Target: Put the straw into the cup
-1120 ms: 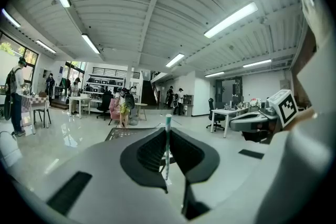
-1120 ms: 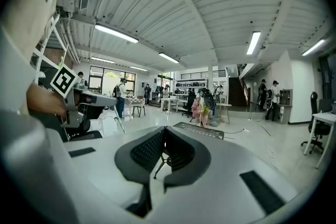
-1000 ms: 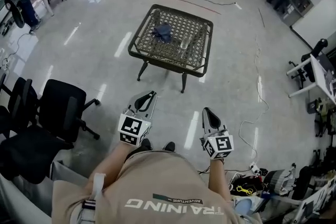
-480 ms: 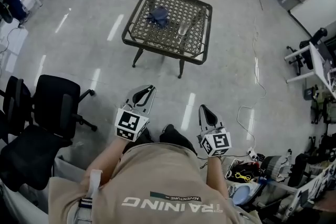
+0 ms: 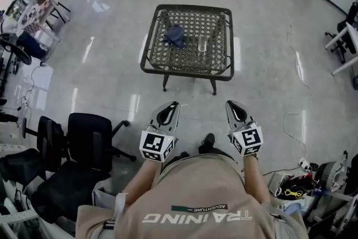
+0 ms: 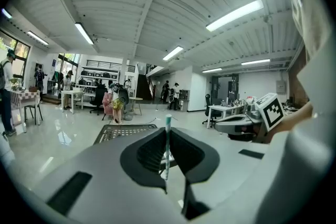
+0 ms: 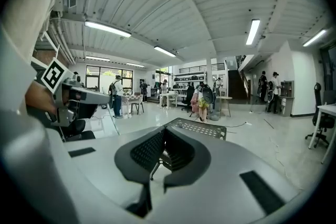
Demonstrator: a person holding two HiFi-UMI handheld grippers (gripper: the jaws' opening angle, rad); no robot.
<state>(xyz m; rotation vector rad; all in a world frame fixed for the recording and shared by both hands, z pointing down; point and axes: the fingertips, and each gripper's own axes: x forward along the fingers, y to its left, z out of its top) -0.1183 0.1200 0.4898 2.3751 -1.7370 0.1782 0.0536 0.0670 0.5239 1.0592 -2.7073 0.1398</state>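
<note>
A clear glass cup [image 5: 202, 43] stands on the far low wicker table [image 5: 186, 71]. My left gripper [image 5: 172, 104] is held out over the floor, well short of the table. It is shut on a thin white straw [image 6: 167, 147] with a teal tip, which stands upright between the pads of the left gripper [image 6: 167, 132]. My right gripper [image 5: 231, 103] is level beside it, shut and empty. In its own view the right gripper [image 7: 164, 136] points at the table [image 7: 202, 129]. In the left gripper view the table [image 6: 118, 132] lies ahead.
A blue cloth [image 5: 174, 35] lies on the table left of the cup. Black office chairs [image 5: 84, 134] stand to my left. Cables [image 5: 296, 115] and clutter lie on the floor at the right. People and desks are far across the room.
The view has swung and both grippers have been carried forward over the floor toward the table. The straw stays in the left gripper.
</note>
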